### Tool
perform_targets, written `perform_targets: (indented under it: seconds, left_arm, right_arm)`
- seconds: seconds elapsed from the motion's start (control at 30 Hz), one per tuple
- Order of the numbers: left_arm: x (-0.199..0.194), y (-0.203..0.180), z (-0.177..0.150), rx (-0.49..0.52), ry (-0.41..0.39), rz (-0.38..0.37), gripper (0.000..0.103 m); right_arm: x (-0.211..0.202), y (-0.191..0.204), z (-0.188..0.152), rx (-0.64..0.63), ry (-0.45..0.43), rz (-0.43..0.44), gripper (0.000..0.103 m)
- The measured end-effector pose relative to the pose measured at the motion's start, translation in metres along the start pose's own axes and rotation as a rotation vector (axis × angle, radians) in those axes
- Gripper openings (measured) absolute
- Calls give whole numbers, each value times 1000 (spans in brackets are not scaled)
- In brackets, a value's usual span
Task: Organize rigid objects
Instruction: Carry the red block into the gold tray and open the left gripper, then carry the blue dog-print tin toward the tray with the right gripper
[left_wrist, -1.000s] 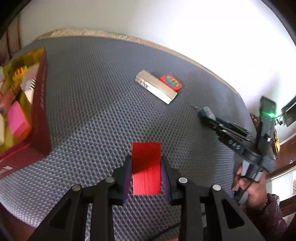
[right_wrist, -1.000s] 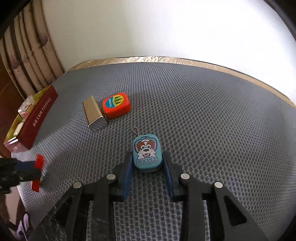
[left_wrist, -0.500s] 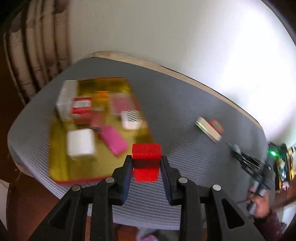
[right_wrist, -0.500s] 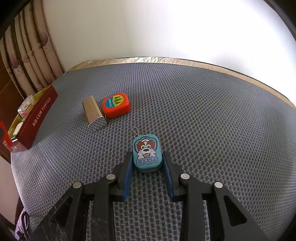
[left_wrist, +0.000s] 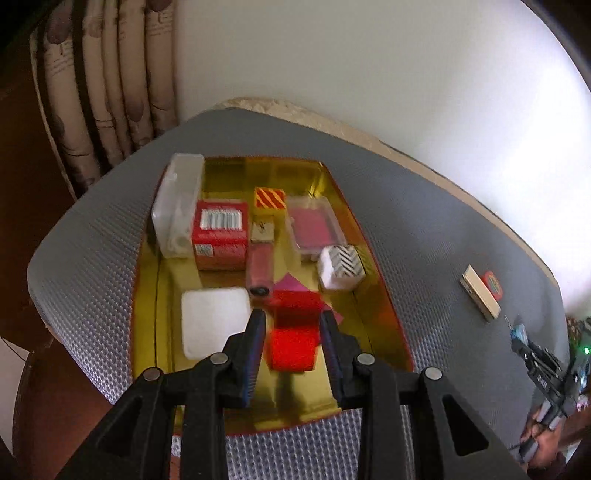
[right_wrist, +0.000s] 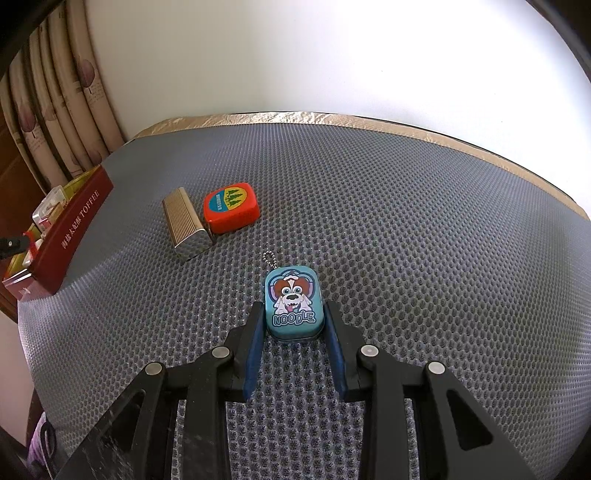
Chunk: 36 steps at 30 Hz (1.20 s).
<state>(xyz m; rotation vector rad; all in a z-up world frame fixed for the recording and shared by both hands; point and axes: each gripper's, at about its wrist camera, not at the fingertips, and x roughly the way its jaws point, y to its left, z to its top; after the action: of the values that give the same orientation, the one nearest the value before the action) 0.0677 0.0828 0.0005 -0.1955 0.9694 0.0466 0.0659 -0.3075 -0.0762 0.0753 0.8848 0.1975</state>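
I see my left gripper (left_wrist: 293, 325) pinching the red block (left_wrist: 294, 332) between its pads, above the gold tray's (left_wrist: 373, 317) near end.

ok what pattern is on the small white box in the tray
Black zigzag stripes on the small white box, clearest in the left wrist view.

Patterned curtain (left_wrist: 107, 92) at left, white wall (right_wrist: 332, 55) behind, grey honeycomb mat (right_wrist: 406, 240) underneath

Mat (right_wrist: 406, 229): grey, matt, honeycomb-textured. Tray (left_wrist: 373, 269) inside: glossy gold foil, mirror-like. Case (right_wrist: 184, 225), left of centre: ribbed, brushed-metal look. Tin (right_wrist: 293, 302): glossy printed lid. Curtain (left_wrist: 110, 92), upper left: cloth.
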Motion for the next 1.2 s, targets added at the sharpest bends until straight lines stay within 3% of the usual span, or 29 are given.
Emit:
perform_targets:
  seconds: [0.1, 0.23, 0.37, 0.5, 0.73, 0.87, 0.97, 1.07, 1.2]
  left_arm:
    - [-3, 6, 1, -30, 7, 0, 31]
    - [-32, 15, -11, -76, -65, 10, 31]
    - [-60, 24, -37, -101, -119, 54, 41]
    - [-70, 31, -62, -120, -109, 67, 41]
    - [-73, 22, -78, -61, -114, 97, 41]
    - [-71, 15, -81, -25, -100, 84, 41]
    - [-69, 18, -82, -32, -80, 64, 41]
    - [-71, 24, -83, -57, -80, 41, 41]
    - [-68, 24, -84, -67, -56, 10, 41]
  right_arm:
    - [0, -2, -1, 1, 0, 1, 29]
    - [-1, -2, -1, 1, 0, 2, 29]
    - [-1, -4, 0, 5, 9, 9, 29]
    - [-7, -9, 0, 38, 36, 41, 29]
    - [-26, -12, -7, 147, 64, 150, 29]
    - [-47, 5, -3, 118, 44, 163, 29]
    - [-56, 17, 0, 81, 40, 120, 29]
    - [-65, 7, 0, 128, -2, 60, 31]
    - [-56, -1, 3, 122, 25, 22, 41]
